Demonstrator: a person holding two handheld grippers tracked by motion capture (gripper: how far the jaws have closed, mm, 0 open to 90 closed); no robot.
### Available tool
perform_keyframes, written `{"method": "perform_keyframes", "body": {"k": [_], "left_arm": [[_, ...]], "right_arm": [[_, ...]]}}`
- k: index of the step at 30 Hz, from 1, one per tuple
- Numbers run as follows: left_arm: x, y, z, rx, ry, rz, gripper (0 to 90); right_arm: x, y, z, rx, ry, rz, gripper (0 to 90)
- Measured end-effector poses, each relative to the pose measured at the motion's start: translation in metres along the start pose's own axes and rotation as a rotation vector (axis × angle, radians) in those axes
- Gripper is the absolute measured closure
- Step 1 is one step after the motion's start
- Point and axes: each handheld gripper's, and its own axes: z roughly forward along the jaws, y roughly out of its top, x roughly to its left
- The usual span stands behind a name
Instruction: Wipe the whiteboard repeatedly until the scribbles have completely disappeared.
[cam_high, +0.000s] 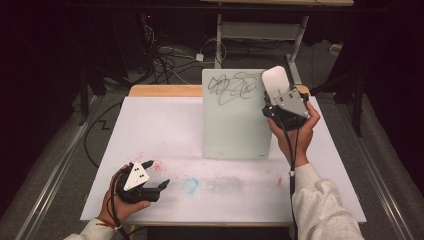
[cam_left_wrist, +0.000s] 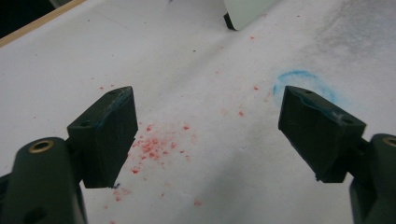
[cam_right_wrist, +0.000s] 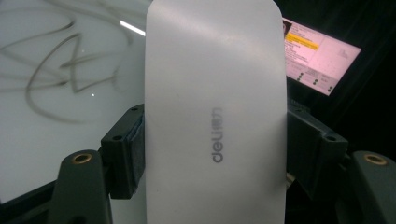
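Right hand-held gripper (cam_high: 278, 95) is pinching a white eraser (cam_high: 274, 80) by its long sides; in the right gripper view both pads press on the eraser (cam_right_wrist: 215, 112), "deli" logo facing the camera. It hangs in the air over the top right corner of the whiteboard (cam_high: 235, 130), which lies near the table's far edge, right of centre. Black scribble (cam_high: 232, 87) sits across the board's far end, just left of the eraser.

Left hand-held gripper (cam_high: 152, 175) is spread with nothing between the jaws, parked near the table's front left corner above red specks (cam_left_wrist: 154, 144) and a faint blue ring (cam_left_wrist: 303, 81) on the white table (cam_high: 165, 125).

Step in hand, as I read it: eraser is picked up and positioned, wipe not yet started, scribble looks intact.

Next move calls for: turn the felt face down, lower it flat onto the board at the scribble, sweep across with steady pressure. Board looks loose on the table, so it may slide; the left could pin its near edge.
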Motion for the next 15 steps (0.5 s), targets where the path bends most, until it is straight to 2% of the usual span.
{"method": "perform_keyframes", "body": {"k": [2, 3, 6, 7, 8, 9, 11, 14, 15], "left_arm": [[0.0, 0.0, 0.0, 0.0, -0.001, 0.001, 19.1], [0.0, 0.0, 0.0, 0.001, -0.001, 0.001, 19.1], [0.0, 0.0, 0.0, 0.002, -0.001, 0.002, 19.1], [0.0, 0.0, 0.0, 0.0, 0.0, 0.001, 19.1], [0.0, 0.0, 0.0, -0.001, 0.001, 0.001, 19.1], [0.0, 0.0, -0.001, -0.003, 0.001, 0.0, 19.1], [0.0, 0.0, -0.001, 0.0, 0.001, 0.002, 19.1], [0.0, 0.0, -0.001, 0.0, 0.001, 0.002, 19.1], [0.0, 0.0, -0.001, -0.003, 0.001, 0.002, 19.1]], "right_arm": [[0.0, 0.003, 0.001, 0.003, -0.006, 0.012, 31.0], [0.004, 0.004, 0.001, 0.002, -0.016, -0.001, 31.0], [0.012, 0.005, 0.001, 0.001, 0.006, -0.017, 31.0], [0.025, 0.005, 0.001, 0.0, 0.016, -0.05, 31.0], [0.025, 0.005, 0.001, 0.0, 0.016, -0.05, 31.0], [0.036, 0.003, 0.0, 0.0, 0.034, -0.08, 31.0], [0.046, 0.0, -0.002, 0.001, 0.047, -0.108, 31.0], [0.056, -0.004, -0.004, 0.002, 0.063, -0.159, 31.1], [0.055, -0.003, -0.004, 0.003, 0.075, -0.166, 31.0]]}}
